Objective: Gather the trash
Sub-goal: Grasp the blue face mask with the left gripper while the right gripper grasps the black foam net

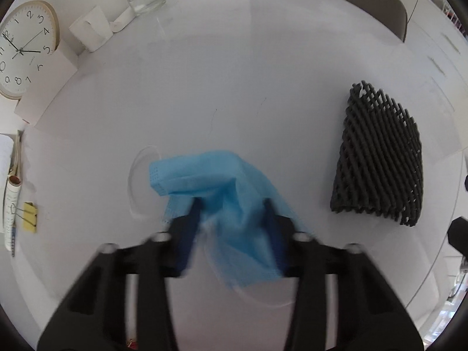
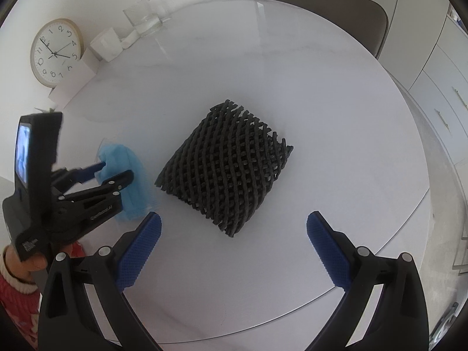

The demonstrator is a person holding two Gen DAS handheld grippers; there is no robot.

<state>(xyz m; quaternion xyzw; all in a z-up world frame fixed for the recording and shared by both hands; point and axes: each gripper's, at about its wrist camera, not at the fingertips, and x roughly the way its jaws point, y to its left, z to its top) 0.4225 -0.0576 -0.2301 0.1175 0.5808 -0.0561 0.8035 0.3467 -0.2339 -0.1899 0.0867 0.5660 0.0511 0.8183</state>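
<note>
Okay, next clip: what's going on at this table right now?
A person with a gripper in each hand is clearing trash off a round white table. The left gripper has its jaws around a crumpled blue face mask; they appear closed on it. The right gripper hangs above a black foam mesh sleeve, jaws wide open, touching nothing. The sleeve lies flat on the table, apart from the mask. A clock and a glass stand at the far edge.
</note>
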